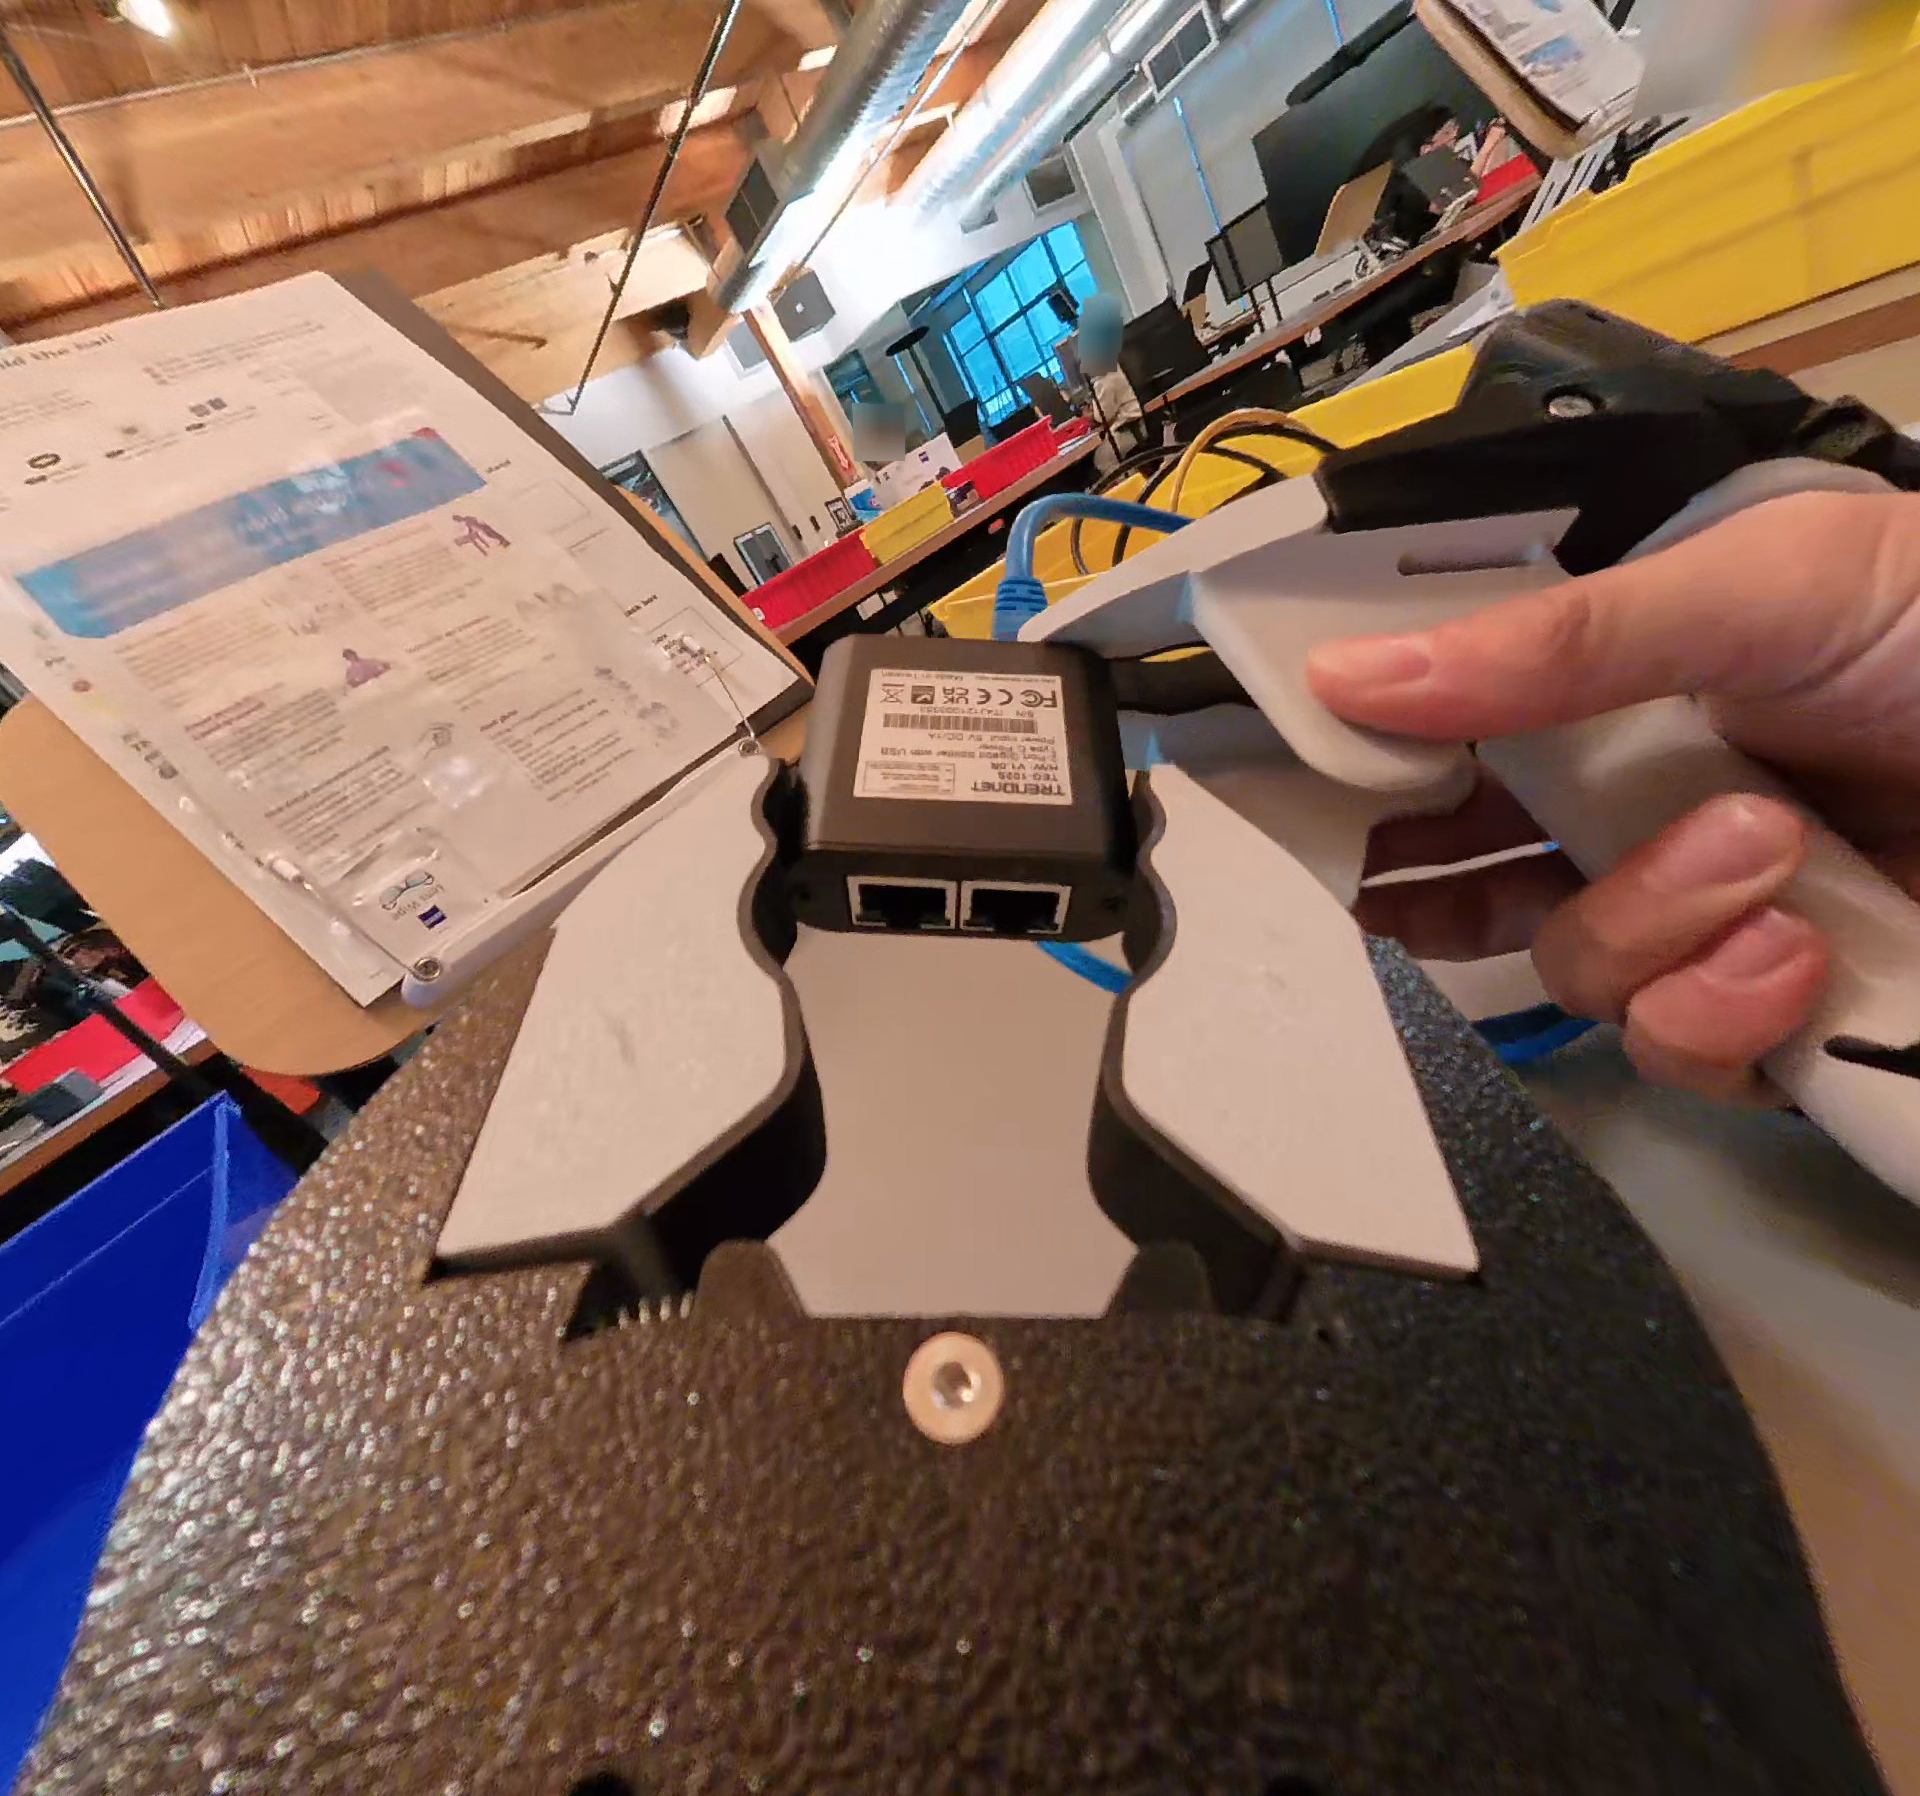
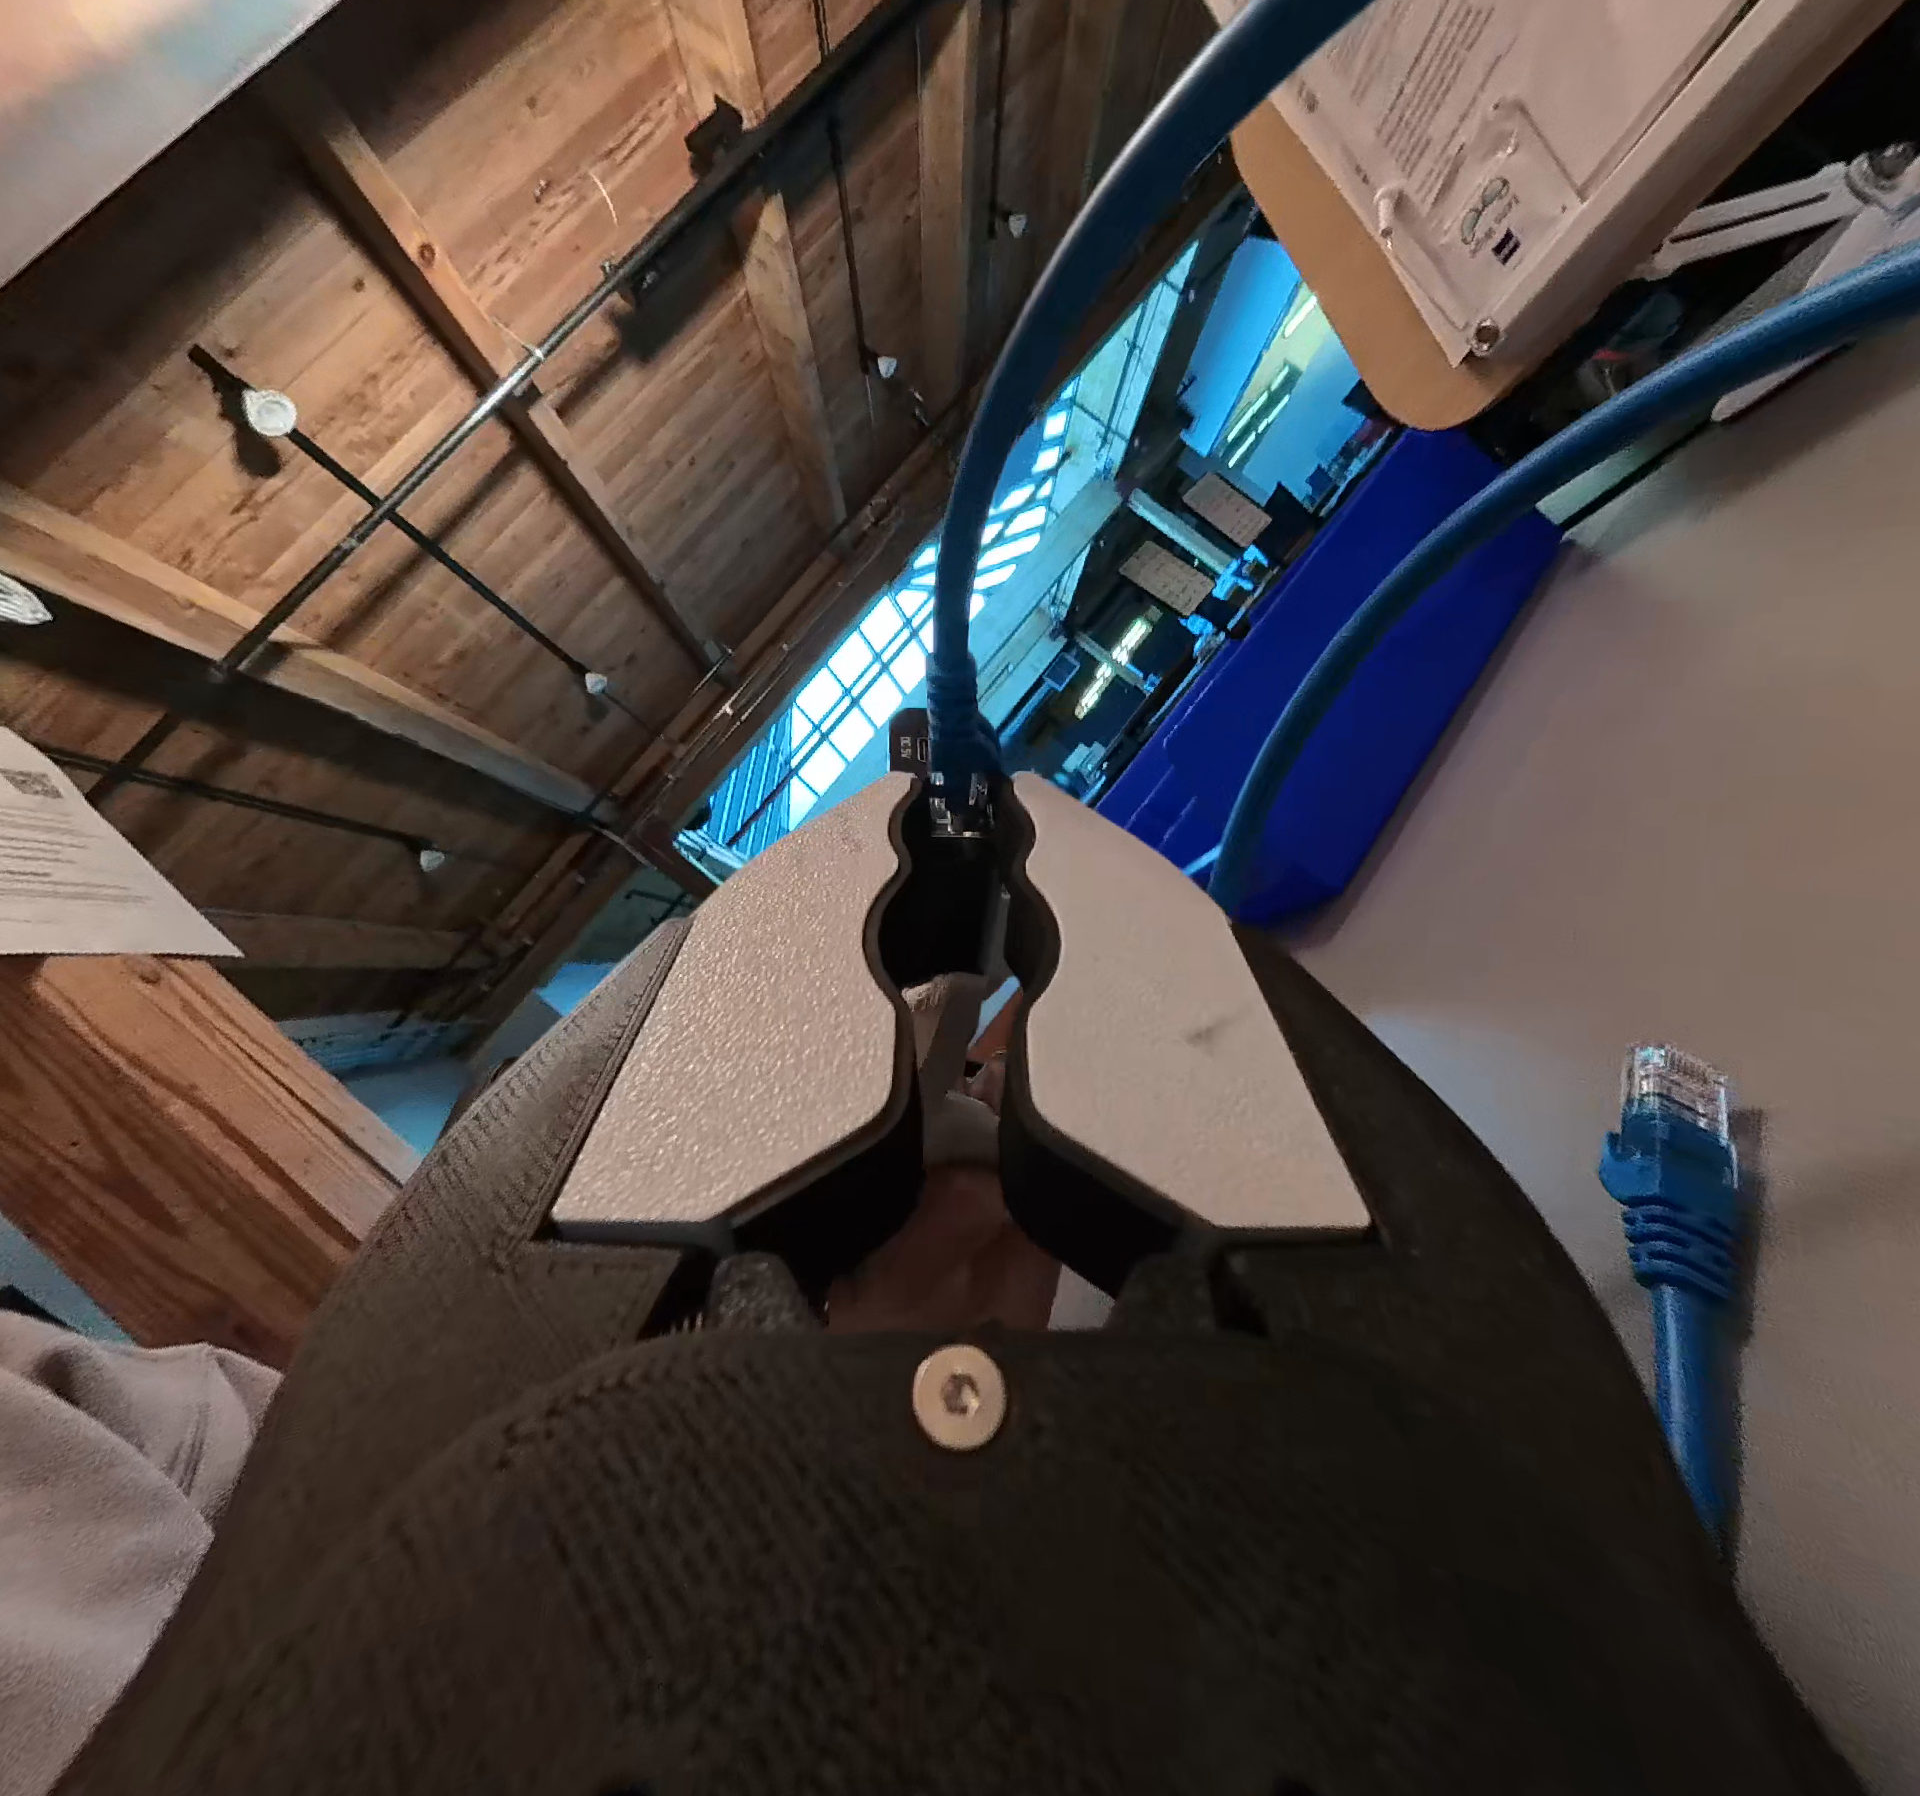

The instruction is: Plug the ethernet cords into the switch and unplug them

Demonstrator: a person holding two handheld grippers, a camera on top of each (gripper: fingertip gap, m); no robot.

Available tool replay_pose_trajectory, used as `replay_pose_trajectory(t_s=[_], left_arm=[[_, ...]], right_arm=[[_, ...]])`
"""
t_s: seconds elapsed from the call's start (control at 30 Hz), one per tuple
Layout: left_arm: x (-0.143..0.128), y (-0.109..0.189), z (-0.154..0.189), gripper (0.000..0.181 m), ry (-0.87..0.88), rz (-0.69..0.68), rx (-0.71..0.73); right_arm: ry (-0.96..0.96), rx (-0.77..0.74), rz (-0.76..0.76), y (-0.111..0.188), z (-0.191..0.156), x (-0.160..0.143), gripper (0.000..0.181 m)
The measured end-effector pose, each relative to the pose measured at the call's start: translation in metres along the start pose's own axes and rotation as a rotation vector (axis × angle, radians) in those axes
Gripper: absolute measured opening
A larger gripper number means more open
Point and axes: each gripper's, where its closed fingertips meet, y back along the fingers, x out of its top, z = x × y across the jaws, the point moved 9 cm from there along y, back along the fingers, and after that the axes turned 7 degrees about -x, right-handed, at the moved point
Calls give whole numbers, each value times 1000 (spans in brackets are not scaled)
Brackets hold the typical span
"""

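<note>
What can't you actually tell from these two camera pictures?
- Left wrist view: the right tool covers the switch's far side, so where the blue cord goes in is hidden.
- Right wrist view: the right tool's fingers wrap the plug; seated or partly out is unclear.
- Right wrist view: the loose cord runs behind the tool body; its other end is hidden.

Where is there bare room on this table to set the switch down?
Bare grey tabletop lies between the loose blue ethernet plug, the looping blue cord and the blue plastic bin. Crowded around the small black switch, held in the left tongs, with the right tongs pinching the plugged-in blue cord.
</note>
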Motion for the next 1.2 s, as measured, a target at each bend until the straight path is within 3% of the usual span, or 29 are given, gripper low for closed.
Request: replay_pose_trajectory(t_s=[0.5, 1.2], left_arm=[[0, 1, -4, 61, 111, 55, -44], [-7, -2, -3, 61, 156, 18, -64]], right_arm=[[-192, 84, 66, -2, 1, -8, 13], [5, 6, 38, 0, 1, -5, 12]])
